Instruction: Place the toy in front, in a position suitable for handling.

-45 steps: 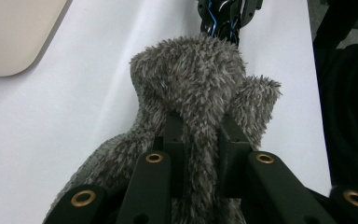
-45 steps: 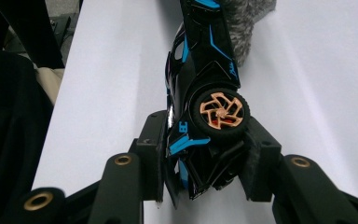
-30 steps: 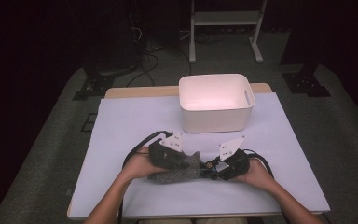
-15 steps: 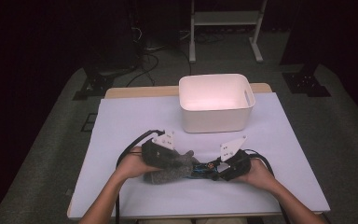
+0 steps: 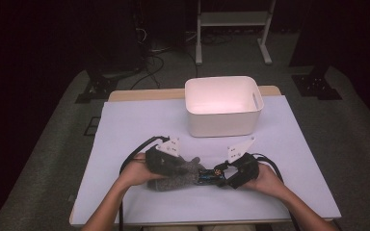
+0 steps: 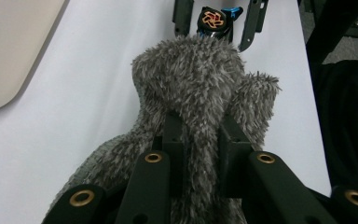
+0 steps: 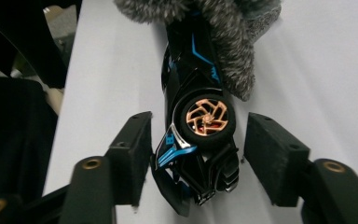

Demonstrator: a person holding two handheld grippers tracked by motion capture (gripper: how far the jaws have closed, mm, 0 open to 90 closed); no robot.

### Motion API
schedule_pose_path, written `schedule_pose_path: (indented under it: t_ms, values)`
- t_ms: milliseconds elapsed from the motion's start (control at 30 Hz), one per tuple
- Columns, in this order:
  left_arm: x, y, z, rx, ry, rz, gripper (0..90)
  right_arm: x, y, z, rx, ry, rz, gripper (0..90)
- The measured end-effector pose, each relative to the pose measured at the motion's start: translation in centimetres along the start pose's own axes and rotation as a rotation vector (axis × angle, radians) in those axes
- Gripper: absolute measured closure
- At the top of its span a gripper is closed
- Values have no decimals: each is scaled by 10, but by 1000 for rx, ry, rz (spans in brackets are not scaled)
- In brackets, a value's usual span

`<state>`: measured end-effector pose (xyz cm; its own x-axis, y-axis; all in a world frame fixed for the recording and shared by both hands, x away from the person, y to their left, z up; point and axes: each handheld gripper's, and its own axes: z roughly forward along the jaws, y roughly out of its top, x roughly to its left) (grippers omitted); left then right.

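1. A white desk (image 5: 139, 120) carries a white tub (image 5: 223, 106) at its far middle, well apart from the hands near the front edge.
2. The left claw (image 6: 199, 135) is clamped on a fuzzy grey sock (image 6: 200, 88), its two jaws pinching a fold of the fabric; in the high view the sock (image 5: 176, 177) lies on the desk just in front of the left hand (image 5: 135, 169).
3. A black and blue toy car (image 7: 198, 116) with a copper-coloured wheel lies on its side, its front end tucked into the sock's opening.
4. The right claw (image 7: 196, 154) stands apart, one jaw on each side of the car's rear end, close beside it but not gripping.
5. The right hand (image 5: 265, 180) holds its gripper near the desk's front edge, facing the left one across the car (image 5: 209, 175).
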<state>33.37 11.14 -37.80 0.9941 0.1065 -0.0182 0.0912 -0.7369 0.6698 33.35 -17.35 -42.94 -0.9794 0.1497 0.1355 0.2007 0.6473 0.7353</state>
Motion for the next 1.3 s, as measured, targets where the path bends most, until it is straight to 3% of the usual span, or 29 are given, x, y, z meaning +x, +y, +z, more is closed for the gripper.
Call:
schedule_pose_path:
  t_ms: [300, 567, 700, 967, 1167, 1300]
  values:
    - [-14, -3, 5, 11, -55, 19, 764, 6, 2, -2, -24, 54, 83, 260]
    - [-25, -7, 7, 12, -75, 32, 764, 13, -4, 6, 14, 51, 114, 207]
    - [-29, -8, 9, 14, -81, 37, 764, 19, -5, 8, 17, 21, 92, 190]
    - [-38, -9, 22, 61, -112, 65, 758, 30, -12, 26, 122, 7, 48, 171]
    - [-34, -10, 25, 31, -115, 41, 758, 33, -16, 25, 90, 0, 3, 234]
    - [-29, -4, 30, 27, -86, 38, 762, 34, -13, 26, 79, -68, -67, 235]
